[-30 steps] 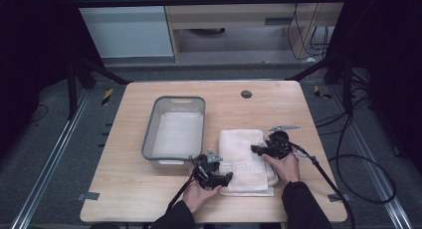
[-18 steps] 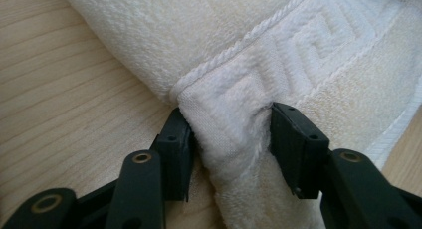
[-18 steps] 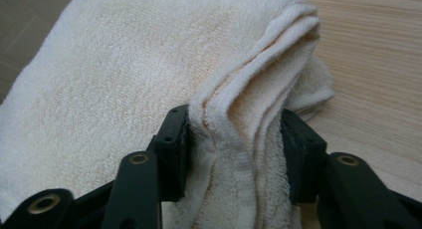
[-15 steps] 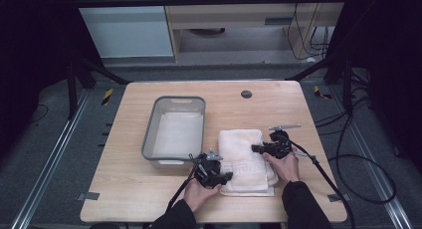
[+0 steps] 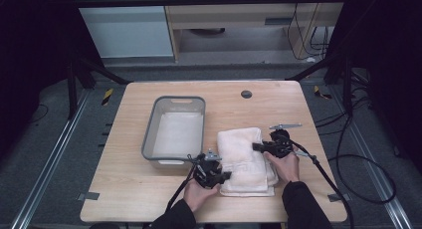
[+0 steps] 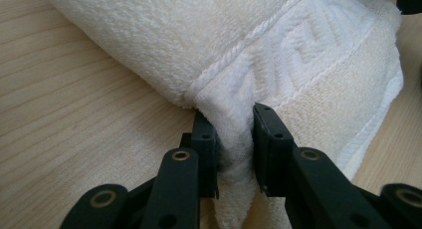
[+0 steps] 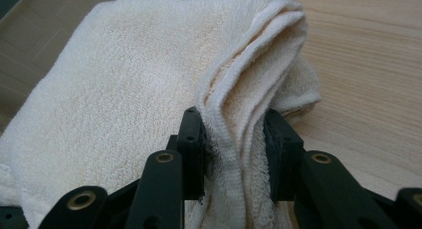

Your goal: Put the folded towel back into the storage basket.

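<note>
A folded cream towel (image 5: 244,157) lies on the wooden table (image 5: 149,199), right of a grey bin (image 5: 174,157). My left gripper (image 5: 226,175) is at the towel's near left edge. In the left gripper view its jaws are shut on a pinched fold of the towel (image 6: 234,139). My right gripper (image 5: 256,146) is at the towel's right side. In the right gripper view its jaws clamp several stacked layers of the towel's edge (image 7: 234,139), and the towel (image 7: 124,89) spreads away to the left.
The grey bin has a white cloth (image 5: 176,134) lying flat inside it. A small dark round hole (image 5: 246,94) marks the table's far side. Cables (image 5: 348,164) trail off the table's right edge. A shelf unit (image 5: 239,20) stands beyond the table.
Both grippers have stayed at the towel's edges; the left one has shifted slightly toward the towel. The towel looks much the same.
</note>
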Available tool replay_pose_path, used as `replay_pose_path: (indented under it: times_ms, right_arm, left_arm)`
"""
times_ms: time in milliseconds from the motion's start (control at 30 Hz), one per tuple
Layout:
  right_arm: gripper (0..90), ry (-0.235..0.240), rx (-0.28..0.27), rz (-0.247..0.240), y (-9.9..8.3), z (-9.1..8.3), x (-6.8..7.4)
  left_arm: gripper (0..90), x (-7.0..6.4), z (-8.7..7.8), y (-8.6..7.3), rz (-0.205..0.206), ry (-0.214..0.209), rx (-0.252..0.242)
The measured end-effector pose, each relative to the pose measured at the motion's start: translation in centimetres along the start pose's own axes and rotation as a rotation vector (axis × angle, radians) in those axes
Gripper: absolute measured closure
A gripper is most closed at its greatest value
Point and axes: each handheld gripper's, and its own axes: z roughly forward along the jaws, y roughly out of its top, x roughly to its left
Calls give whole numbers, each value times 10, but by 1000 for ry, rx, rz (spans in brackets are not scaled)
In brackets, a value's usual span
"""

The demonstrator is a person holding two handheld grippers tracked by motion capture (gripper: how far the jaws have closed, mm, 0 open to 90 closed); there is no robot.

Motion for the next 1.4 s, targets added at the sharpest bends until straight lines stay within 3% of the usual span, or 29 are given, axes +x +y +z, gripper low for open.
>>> replay_pose_path:
  times_ms: [133, 367, 700, 1400]
  right_arm:
    - [665, 6, -21, -11, 3, -8, 3]
    - [667, 21, -70, -29, 8, -26, 12]
    - [667, 31, -149, -68, 18, -51, 31]
    - [667, 41, -243, -103, 32, -76, 52]
  left_arm:
    - [746, 0, -5, 1, -1, -14, -17]
    - [746, -4, -19, 5, 34, -15, -46]
    - [747, -13, -49, 15, 73, -10, -112]
    - [748, -18, -83, 28, 110, -1, -179]
